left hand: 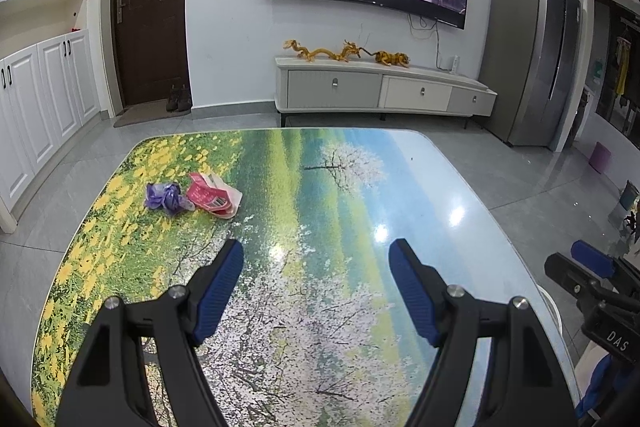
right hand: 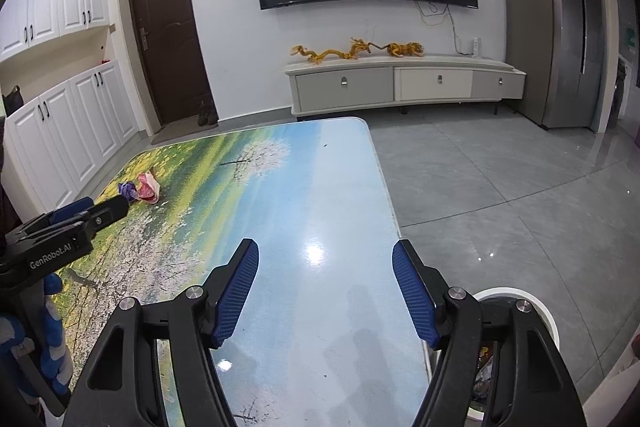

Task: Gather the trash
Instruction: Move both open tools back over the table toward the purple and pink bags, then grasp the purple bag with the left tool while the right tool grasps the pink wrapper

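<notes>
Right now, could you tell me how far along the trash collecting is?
Done: the bin beside the table already holds some scraps. In hand: nothing; the left gripper and right gripper are both open and empty above the tabletop. Left: the purple wad and the pink wrapper, lying touching each other on the table's far left part.

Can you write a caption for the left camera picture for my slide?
Open left gripper hovers over the flowery table, with purple wrapper and pink packet waiting ahead.
</notes>
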Tool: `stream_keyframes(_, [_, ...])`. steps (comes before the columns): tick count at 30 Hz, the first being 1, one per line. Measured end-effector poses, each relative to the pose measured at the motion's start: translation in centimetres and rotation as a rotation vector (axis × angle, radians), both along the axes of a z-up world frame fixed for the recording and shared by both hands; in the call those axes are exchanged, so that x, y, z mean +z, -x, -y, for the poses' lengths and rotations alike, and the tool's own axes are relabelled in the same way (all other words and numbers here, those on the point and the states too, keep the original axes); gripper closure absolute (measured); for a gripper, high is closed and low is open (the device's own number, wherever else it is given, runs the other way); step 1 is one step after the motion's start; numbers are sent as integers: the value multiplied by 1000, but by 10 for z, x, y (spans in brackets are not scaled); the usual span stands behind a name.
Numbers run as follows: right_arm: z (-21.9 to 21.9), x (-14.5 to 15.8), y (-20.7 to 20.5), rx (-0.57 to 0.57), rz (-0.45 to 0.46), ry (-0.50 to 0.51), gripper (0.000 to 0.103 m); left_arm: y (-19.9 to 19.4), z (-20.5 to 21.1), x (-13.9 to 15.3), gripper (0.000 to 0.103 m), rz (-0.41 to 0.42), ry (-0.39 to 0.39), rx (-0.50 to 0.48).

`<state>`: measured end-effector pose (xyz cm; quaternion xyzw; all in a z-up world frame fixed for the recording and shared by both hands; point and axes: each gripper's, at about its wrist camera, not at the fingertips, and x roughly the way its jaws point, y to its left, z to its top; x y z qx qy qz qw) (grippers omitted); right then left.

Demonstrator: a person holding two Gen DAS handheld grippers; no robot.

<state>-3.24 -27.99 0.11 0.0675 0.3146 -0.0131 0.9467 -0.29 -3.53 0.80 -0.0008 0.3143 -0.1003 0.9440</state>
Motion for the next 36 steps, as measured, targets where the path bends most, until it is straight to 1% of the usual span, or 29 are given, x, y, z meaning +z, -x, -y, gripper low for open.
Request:
stream_keyframes(6, [-12,-4,-13,58,-24,4,35,-12,-23,-14,29,-36,16,2])
stream_keyframes(10, [-27,-7,-32,121,-44,10,35,-29,-55,-24,29,-73,30,39])
stream_keyframes(15, [-59,-8,-68,246,-57,5,35,-68,-114,-28,29,-108,80,127])
stream_keyframes(20, [-98,-11,-109,372,-71,-15,35,-116,-150,-34,29,-143,119,193])
stream_keyframes(23, [-126,-16,-133,450,-83,-18,35,-140,-160,-40,29,-175,163,210])
stream_keyframes(26, [-151,-24,-158,513,-107,-32,35,-160,-165,-52,29,-209,184,235])
stream_keyframes(28, [-164,-28,-174,542,-125,-60,35,-172,-169,-62,29,-237,201,249])
stream_keyframes(31, [-181,-35,-194,570,-145,-84,35,-183,-172,-72,30,-263,206,260])
stream_keyframes(35, [-202,-42,-214,607,-173,-92,40,-185,-174,-75,30,-249,200,251])
stream_keyframes(36, [-206,-44,-218,614,-179,-91,41,-185,-175,-75,33,-244,201,250])
